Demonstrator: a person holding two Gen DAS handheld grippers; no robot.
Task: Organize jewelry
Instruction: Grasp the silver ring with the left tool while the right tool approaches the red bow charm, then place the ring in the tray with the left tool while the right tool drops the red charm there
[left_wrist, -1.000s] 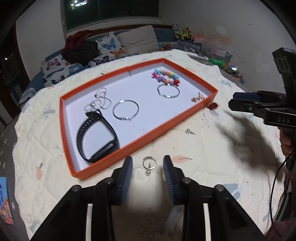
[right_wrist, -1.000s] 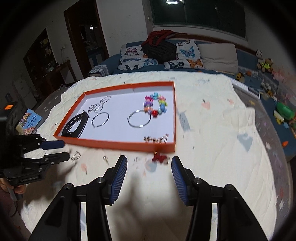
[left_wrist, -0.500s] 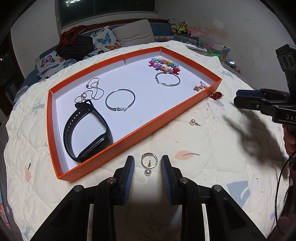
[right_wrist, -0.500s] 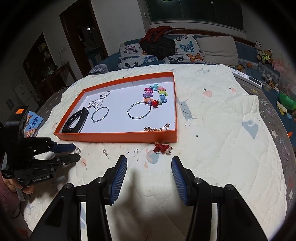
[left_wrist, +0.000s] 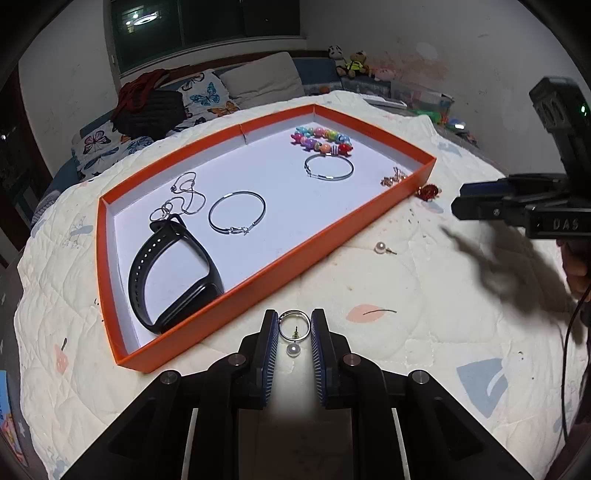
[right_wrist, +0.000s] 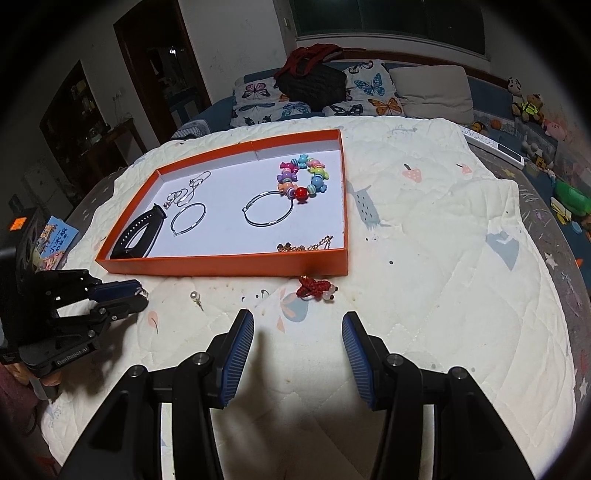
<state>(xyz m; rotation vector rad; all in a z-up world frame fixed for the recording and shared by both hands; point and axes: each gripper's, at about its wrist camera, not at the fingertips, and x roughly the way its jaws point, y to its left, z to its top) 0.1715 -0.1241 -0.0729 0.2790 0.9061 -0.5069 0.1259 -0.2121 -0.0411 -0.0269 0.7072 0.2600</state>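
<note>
An orange tray (left_wrist: 306, 251) with a white floor holds a black watch band (left_wrist: 173, 273), a silver chain (left_wrist: 184, 199), two silver hoops (left_wrist: 236, 212), a coloured bead bracelet (left_wrist: 321, 140) and a gold chain (left_wrist: 395, 179). My left gripper (left_wrist: 294, 332) is low on the quilt, its jaws touching both sides of a silver ring with a pearl (left_wrist: 293, 330). A loose pearl stud (left_wrist: 382, 248) and a red knot charm (right_wrist: 314, 288) lie on the quilt outside the tray. My right gripper (right_wrist: 297, 349) is open and empty, just short of the red charm.
The quilt (right_wrist: 443, 240) covers a round table. A small book (right_wrist: 55, 243) lies at the left edge. A sofa with butterfly pillows (right_wrist: 369, 92) and a dark bag stands behind. Toys litter the floor at right (right_wrist: 569, 195).
My left gripper has come down and forward and narrowed its jaws onto the ring with the pearl. My right gripper has drawn a little nearer the tray and stays open.
</note>
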